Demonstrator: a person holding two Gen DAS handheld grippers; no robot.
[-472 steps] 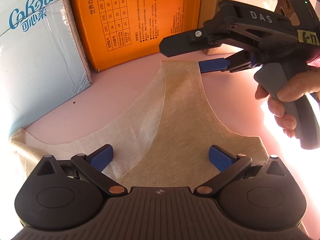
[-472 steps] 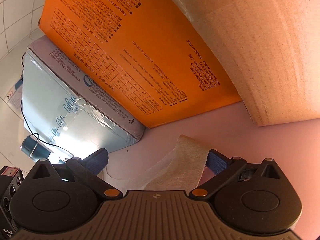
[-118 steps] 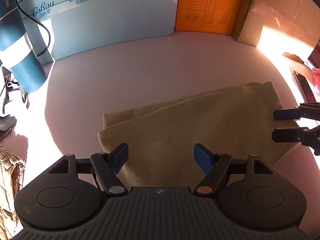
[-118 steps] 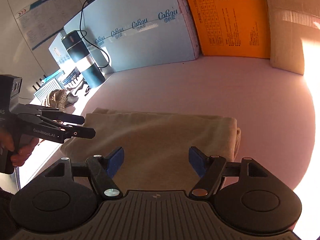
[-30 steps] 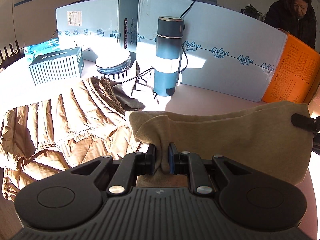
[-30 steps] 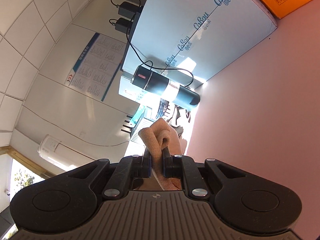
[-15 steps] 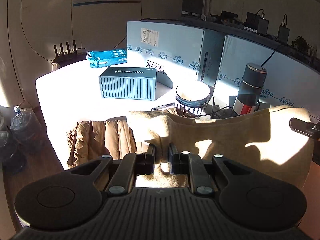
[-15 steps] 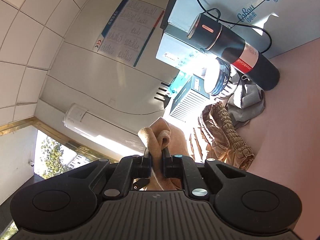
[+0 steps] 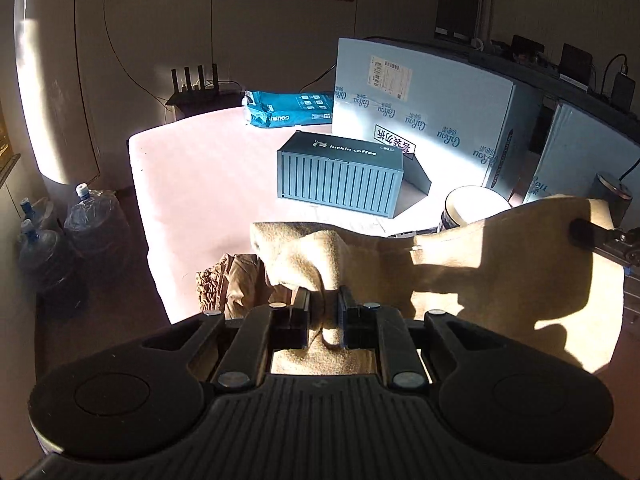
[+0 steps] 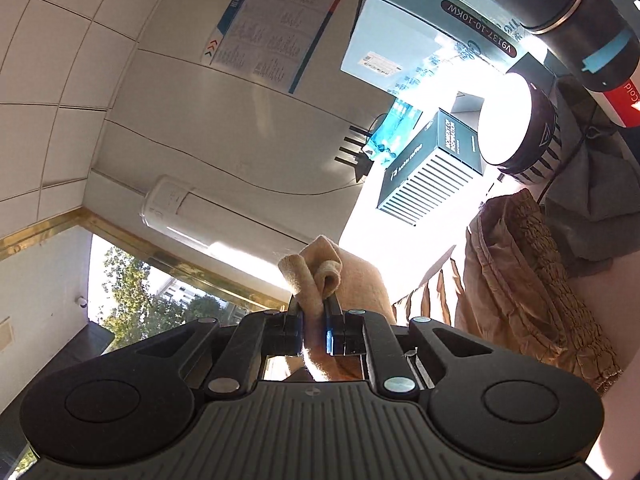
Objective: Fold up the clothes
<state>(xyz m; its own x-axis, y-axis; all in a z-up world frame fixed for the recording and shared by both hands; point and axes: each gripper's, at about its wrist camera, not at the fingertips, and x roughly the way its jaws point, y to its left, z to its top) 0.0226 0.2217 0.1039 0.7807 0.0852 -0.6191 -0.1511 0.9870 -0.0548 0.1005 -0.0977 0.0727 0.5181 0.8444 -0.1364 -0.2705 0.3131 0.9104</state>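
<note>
Over the pink desk [image 9: 192, 184] the beige garment [image 9: 472, 276] hung in several layers, clear of the surface and above a brown quilted jacket [image 10: 516, 280]. The left tongs [image 9: 324, 312] and right tongs [image 10: 314, 320] each pinched one end. Setting it down seemed all that remained.

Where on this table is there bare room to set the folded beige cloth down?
The pink tabletop left of the luckin coffee box is bare. It is crowded around the brown quilted jacket, striped cup and flask.
</note>
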